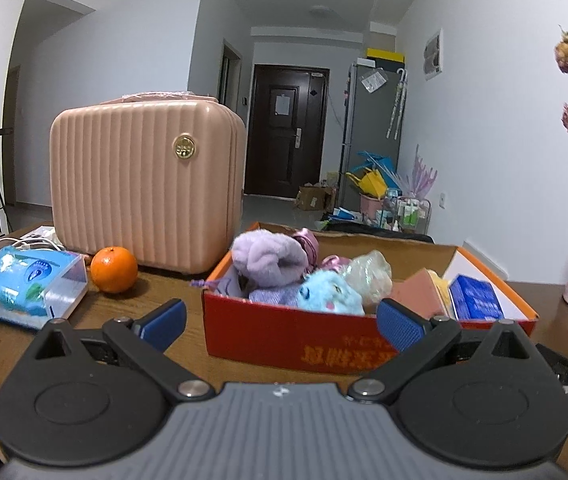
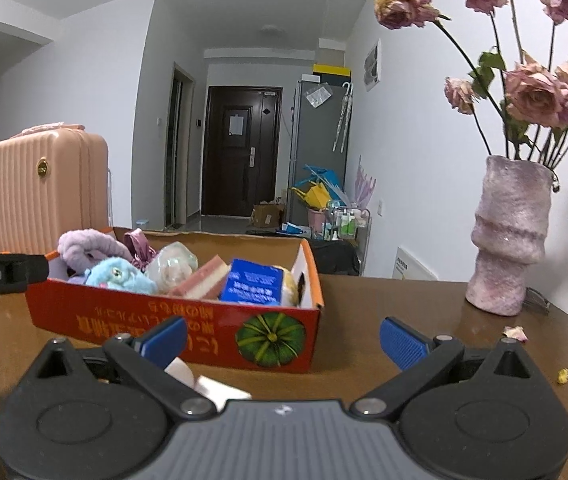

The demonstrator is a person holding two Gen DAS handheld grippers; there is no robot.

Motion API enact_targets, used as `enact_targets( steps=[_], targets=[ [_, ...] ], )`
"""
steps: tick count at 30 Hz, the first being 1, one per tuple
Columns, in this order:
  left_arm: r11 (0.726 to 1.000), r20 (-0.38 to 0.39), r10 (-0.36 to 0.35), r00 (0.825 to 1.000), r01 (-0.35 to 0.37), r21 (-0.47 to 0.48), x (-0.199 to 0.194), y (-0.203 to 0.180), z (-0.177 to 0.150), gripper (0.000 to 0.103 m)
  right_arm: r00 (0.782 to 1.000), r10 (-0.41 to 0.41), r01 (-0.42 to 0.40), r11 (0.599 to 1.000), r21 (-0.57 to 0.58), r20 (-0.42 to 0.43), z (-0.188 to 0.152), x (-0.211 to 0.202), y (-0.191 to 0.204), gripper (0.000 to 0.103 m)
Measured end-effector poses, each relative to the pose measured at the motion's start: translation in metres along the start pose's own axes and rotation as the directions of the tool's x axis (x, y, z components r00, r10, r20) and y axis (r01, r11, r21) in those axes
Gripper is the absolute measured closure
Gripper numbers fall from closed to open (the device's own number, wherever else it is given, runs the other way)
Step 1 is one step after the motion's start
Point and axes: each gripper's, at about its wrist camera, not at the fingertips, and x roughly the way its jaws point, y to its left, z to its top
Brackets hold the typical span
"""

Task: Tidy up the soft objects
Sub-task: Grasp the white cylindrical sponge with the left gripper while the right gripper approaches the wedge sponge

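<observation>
On the brown wooden table (image 1: pixel 188 360) stands a shallow red cardboard box (image 1: pixel 284 336) with orange rims and yellow upside-down lettering, a green pumpkin printed on its near corner in the right wrist view. The soft things are all inside it: a fluffy lilac plush item (image 1: pixel 268 256) at the far left end, a small pale-blue furry toy (image 1: pixel 330 294) just in front of it, a crinkled clear plastic-wrapped bundle (image 1: pixel 368 274) beside that, then a pink and cream sponge block (image 2: pixel 202 280) leaning tilted, and a blue printed packet (image 2: pixel 254 280) near the right end. The left gripper (image 1: pixel 282 322) hangs low just in front of the box's long side, its blue-padded fingers (image 1: pixel 164 322) spread wide with nothing between them. The right gripper (image 2: pixel 284 340) sits before the box's pumpkin corner, jaws likewise wide apart and empty; a white object (image 2: pixel 212 386) lies just under its left finger, though what it is I cannot tell. To the left of the box stands a ribbed pink hard-shell case (image 1: pixel 144 184) with a gold badge, with a round orange fruit (image 1: pixel 114 270) in front of it and a blue pack of tissues (image 1: pixel 24 286) beside that. At the right, well apart from the box, a mottled pink ceramic vase (image 2: pixel 510 236) holds dried pink roses (image 2: pixel 532 92), with a few petals and yellow crumbs scattered on the tabletop nearby.
</observation>
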Motion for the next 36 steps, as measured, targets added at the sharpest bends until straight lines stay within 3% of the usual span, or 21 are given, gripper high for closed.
enact_targets(
  steps=[10,17,32,36],
  targets=[
    [0.999,-0.037,-0.033,0.999,0.035,0.036,-0.021,-0.015,-0.016,0.000,0.999,-0.003,0.003,1.000,-0.008,-0.038,-0.013,-0.018,-0.022,0.000],
    [0.987,-0.084,-0.107,0.991,0.116,0.111,-0.023,-0.040,-0.031,0.000,0.997,-0.025,0.026,1.000,0.011,-0.069,-0.017,-0.015,-0.048,0.000],
    [0.967,-0.207,-0.164,0.965,0.198,0.161,0.012,-0.087,-0.041,0.000,0.991,-0.066,0.075,0.994,0.075,-0.119,-0.020,0.004,-0.091,0.000],
    [0.963,-0.214,-0.166,0.963,0.205,0.174,0.019,-0.094,-0.041,0.007,0.990,-0.063,0.072,0.995,0.072,-0.123,-0.021,0.005,-0.090,0.000]
  ],
)
